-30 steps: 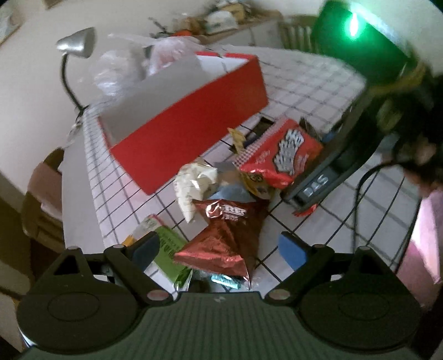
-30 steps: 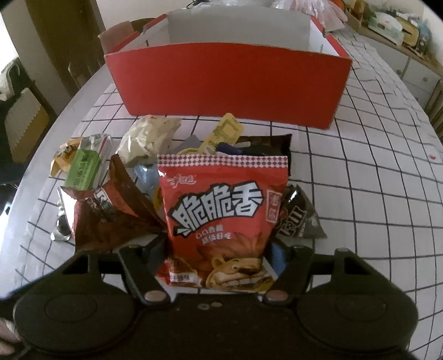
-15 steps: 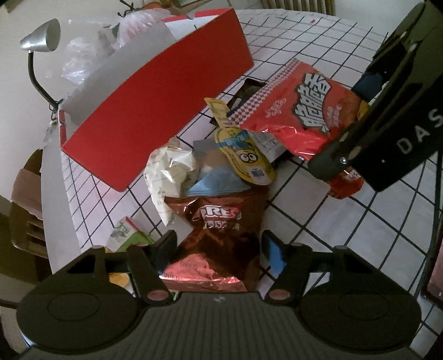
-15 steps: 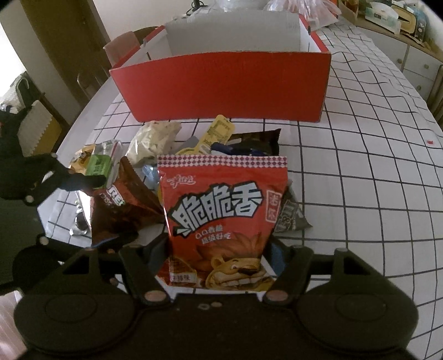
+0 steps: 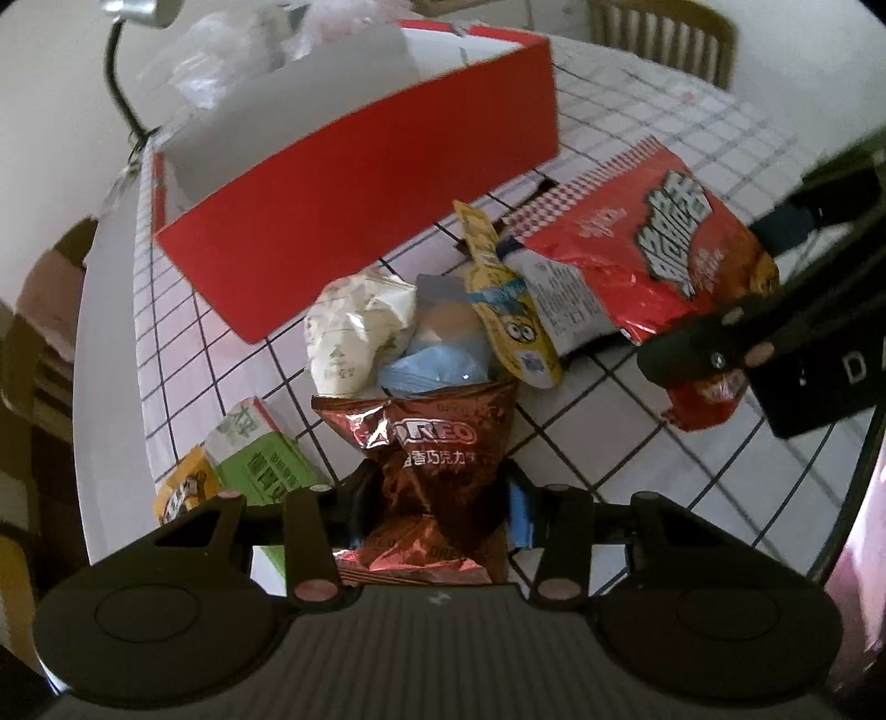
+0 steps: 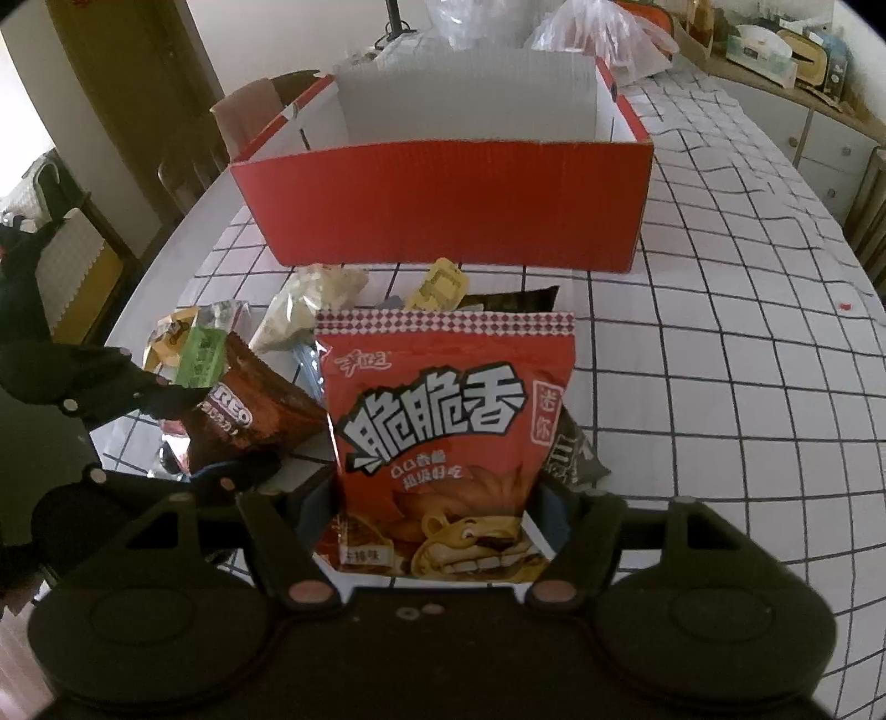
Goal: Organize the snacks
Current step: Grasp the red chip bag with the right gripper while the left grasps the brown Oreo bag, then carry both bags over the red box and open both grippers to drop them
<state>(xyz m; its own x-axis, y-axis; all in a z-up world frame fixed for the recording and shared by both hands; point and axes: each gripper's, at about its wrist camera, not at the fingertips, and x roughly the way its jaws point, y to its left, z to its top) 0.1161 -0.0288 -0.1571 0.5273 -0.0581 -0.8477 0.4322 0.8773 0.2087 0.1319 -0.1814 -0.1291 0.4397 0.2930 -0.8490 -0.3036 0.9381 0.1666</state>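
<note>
My left gripper (image 5: pixel 437 498) is shut on a brown Oreo bag (image 5: pixel 437 448), which also shows in the right wrist view (image 6: pixel 243 415). My right gripper (image 6: pixel 437 504) is shut on a red snack bag with a lion (image 6: pixel 443 437) and holds it upright above the table; it also shows in the left wrist view (image 5: pixel 648 255). An open red box (image 6: pixel 443 199) stands behind the snack pile; it shows in the left wrist view (image 5: pixel 360 183) too. The pile holds a white bag (image 5: pixel 354 332), a yellow pouch (image 5: pixel 509 315) and a blue packet (image 5: pixel 437 360).
A green carton (image 5: pixel 260 454) and a small yellow packet (image 5: pixel 183 493) lie near the table's left edge. A dark bag (image 6: pixel 576 454) lies right of the red bag. A lamp (image 5: pixel 127 66) and plastic bags (image 6: pixel 598 27) stand behind the box. The checked tablecloth (image 6: pixel 720 332) stretches right.
My left gripper moved forward and closed on the Oreo bag. My right gripper lifted the red bag slightly, still gripped.
</note>
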